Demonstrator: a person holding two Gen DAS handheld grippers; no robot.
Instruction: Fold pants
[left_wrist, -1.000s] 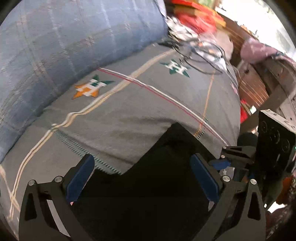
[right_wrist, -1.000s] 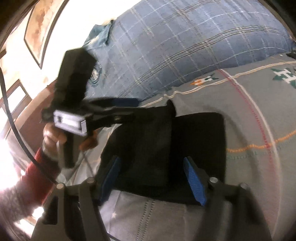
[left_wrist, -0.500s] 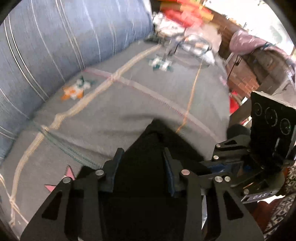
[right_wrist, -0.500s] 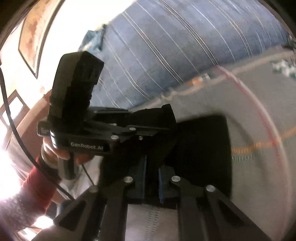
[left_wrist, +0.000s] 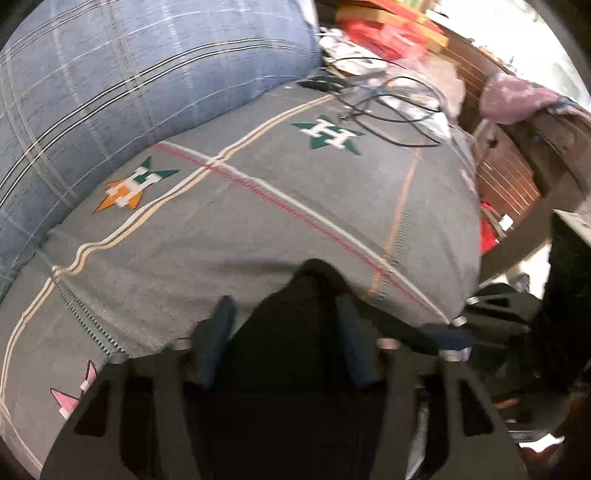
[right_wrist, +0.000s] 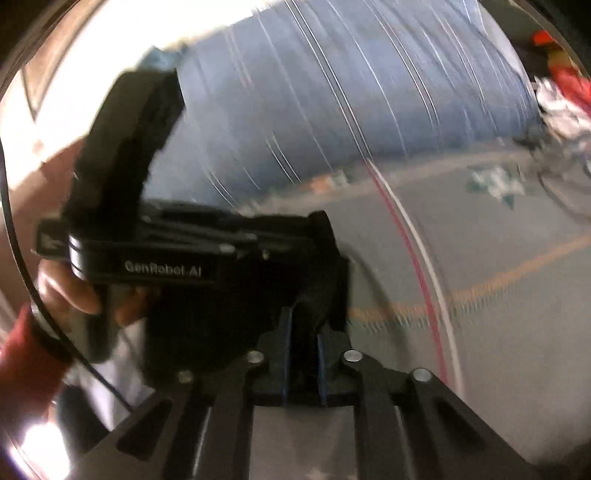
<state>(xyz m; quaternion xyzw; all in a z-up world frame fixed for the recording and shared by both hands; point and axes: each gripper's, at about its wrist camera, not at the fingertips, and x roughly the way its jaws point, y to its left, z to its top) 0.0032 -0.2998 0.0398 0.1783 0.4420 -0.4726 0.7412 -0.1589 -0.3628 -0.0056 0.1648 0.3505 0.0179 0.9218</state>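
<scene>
The black pants (left_wrist: 295, 332) lie bunched at the near edge of the grey bedspread (left_wrist: 258, 221). My left gripper (left_wrist: 284, 332) is shut on a thick fold of the pants, which fills the space between its blue pads (left_wrist: 218, 332). In the right wrist view my right gripper (right_wrist: 303, 347) is shut on a fold of the pants (right_wrist: 317, 266), with the fabric pinched between its blue pads. The left gripper's body (right_wrist: 147, 254) also shows there, in a hand, just left of the same bunch of pants. The right gripper's body shows in the left wrist view (left_wrist: 498, 321).
A large blue plaid pillow (left_wrist: 129, 92) lies along the far left of the bed. Black cables (left_wrist: 388, 107) and a pile of red and white things (left_wrist: 388, 33) lie at the far end. Wooden furniture (left_wrist: 509, 170) stands to the right of the bed.
Both grippers were open over the pants a second ago and have since shut on folds of them. The pants are now gathered and raised off the bedspread.
</scene>
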